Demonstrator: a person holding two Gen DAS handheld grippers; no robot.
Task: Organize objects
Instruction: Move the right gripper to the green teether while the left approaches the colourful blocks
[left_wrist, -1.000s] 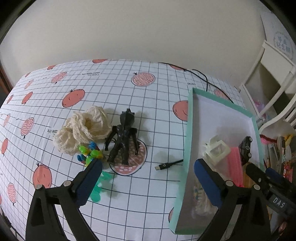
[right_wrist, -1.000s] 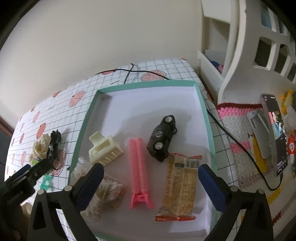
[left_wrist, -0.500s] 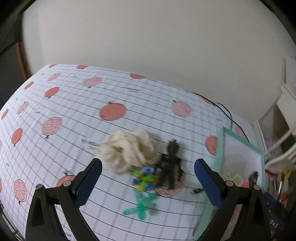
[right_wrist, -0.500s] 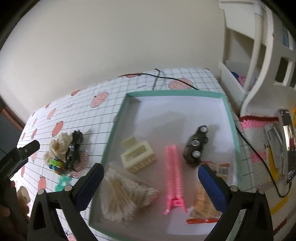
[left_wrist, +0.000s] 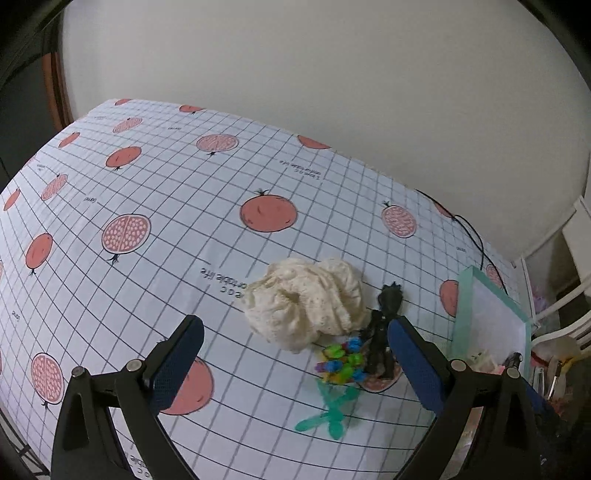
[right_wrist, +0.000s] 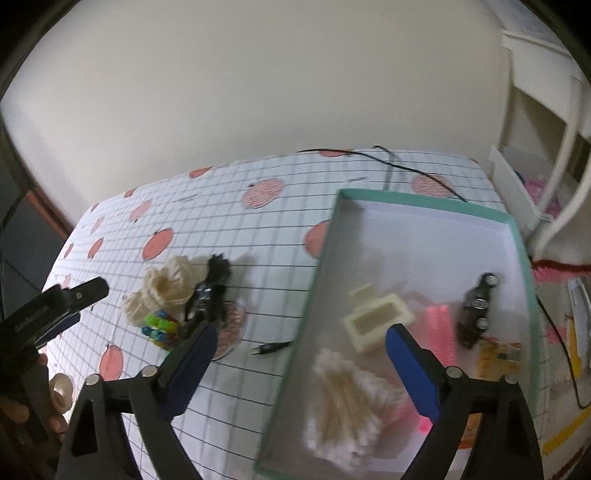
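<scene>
left tongs (left_wrist: 291, 363) wide open, empty, aimed at cream cloth lump (left_wrist: 306, 301) straight ahead on desk (left_wrist: 147, 192), black toy figure (left_wrist: 382, 332) just right. right tongs (right_wrist: 299, 363) open, empty, over tray (right_wrist: 424, 210). left closer.

Each gripper, the left gripper (left_wrist: 291, 363) and the right gripper (right_wrist: 297, 363), is built of black angular plastic arms. Blue textured pads (left_wrist: 177, 363) are fitted inside the fingertips, and silver screws (left_wrist: 132, 365) are set at the joints.
</scene>
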